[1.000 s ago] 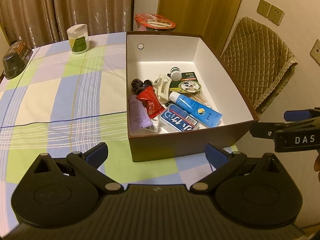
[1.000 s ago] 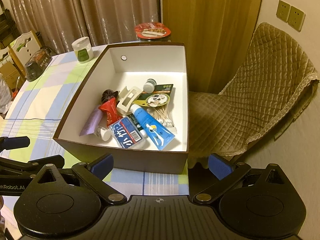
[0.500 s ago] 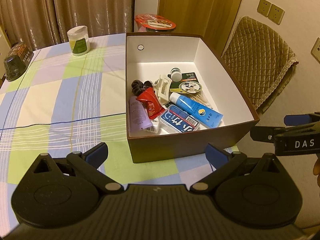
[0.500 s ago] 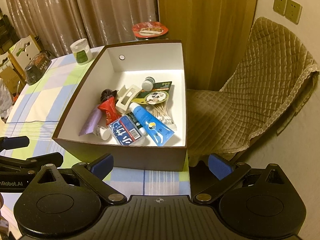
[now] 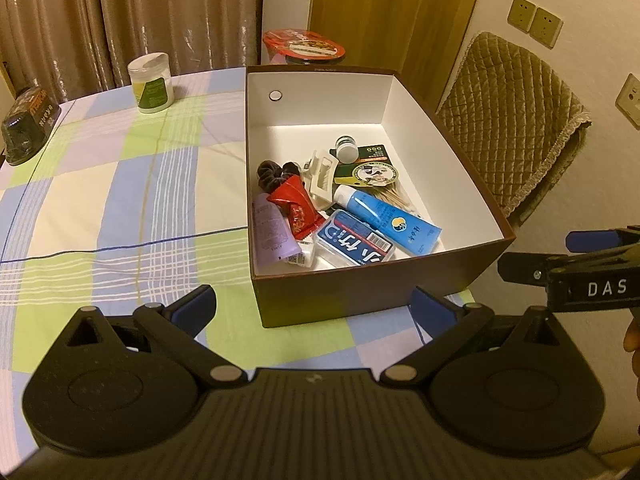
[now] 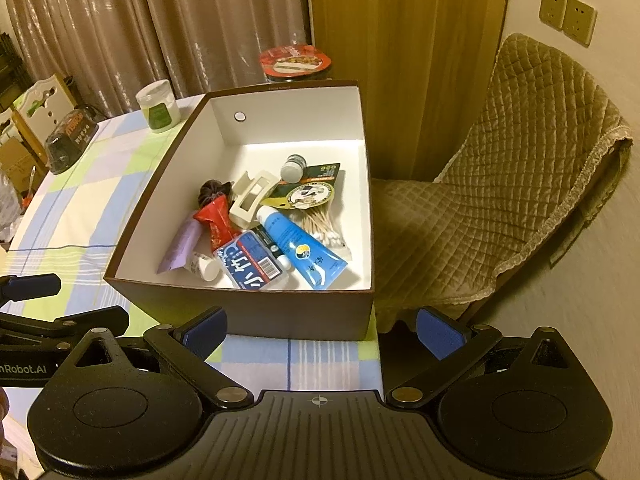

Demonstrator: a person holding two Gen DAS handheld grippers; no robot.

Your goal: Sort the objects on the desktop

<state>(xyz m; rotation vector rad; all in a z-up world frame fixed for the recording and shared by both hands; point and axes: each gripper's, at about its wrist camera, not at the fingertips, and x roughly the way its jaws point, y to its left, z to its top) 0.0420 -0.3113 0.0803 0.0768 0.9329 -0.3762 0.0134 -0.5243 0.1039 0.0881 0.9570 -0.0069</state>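
Left wrist view: the left gripper (image 5: 314,306) has its blue-padded fingers spread wide and empty, above the checked tablecloth (image 5: 120,208), just before the brown cardboard box with white lining (image 5: 360,296). Inside lie a blue tube (image 5: 386,220), a red packet (image 5: 296,206), a lilac tube (image 5: 272,232) and a white hair claw (image 5: 320,178). Right wrist view: the right gripper (image 6: 320,330) is likewise parted, holding nothing, near the box's front wall; a quilted olive chair (image 6: 500,208) stands just beside the table.
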